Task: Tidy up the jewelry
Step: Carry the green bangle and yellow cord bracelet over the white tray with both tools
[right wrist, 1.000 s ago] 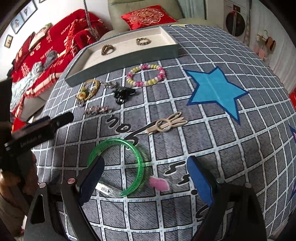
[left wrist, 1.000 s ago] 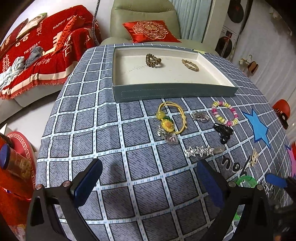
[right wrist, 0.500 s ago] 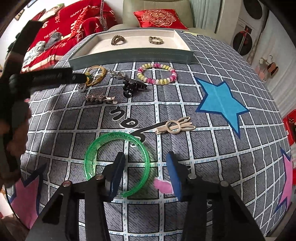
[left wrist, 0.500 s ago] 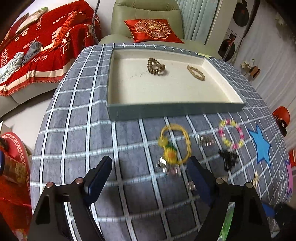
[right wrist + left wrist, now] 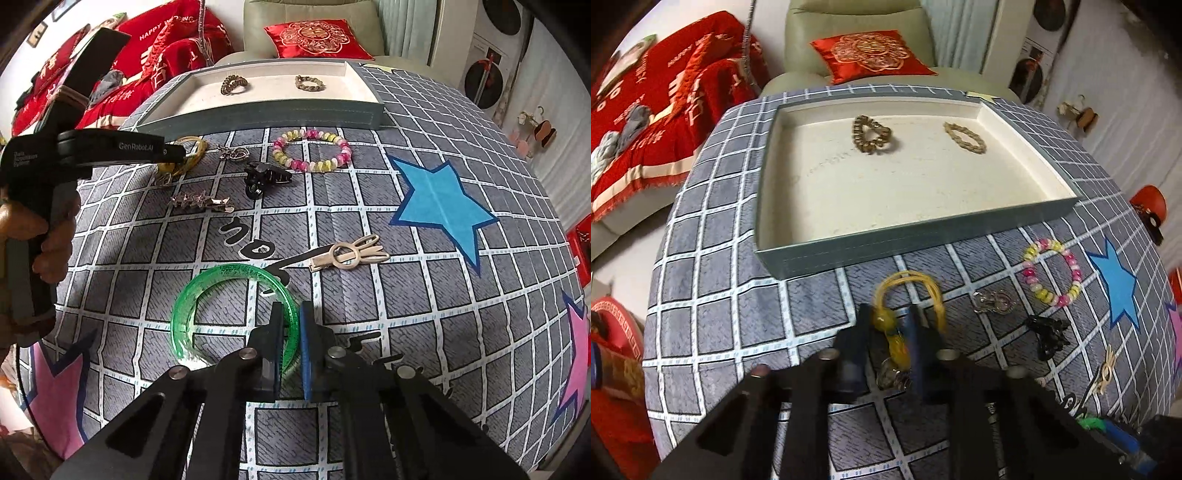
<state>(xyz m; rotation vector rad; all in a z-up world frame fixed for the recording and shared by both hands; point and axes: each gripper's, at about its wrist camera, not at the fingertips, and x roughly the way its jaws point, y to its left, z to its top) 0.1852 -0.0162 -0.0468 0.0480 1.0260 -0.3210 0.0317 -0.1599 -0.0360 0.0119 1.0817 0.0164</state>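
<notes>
Left wrist view shows your left tool (image 5: 886, 325) just closed on the yellow cord bracelet (image 5: 908, 291), close to the tray (image 5: 916, 240) front wall on the table (image 5: 713, 295). Your right tool (image 5: 291, 328) has just closed on the green bangle (image 5: 236, 295) rim; open checked cloth lies to its right.

We see home living room: pale green armchair (image 5: 857, 40) with red embroidered cushion (image 5: 871, 53), sofa under red throw (image 5: 665, 92), curtains (image 5: 960, 33), cloth-covered tabletop (image 5: 713, 295).
</notes>
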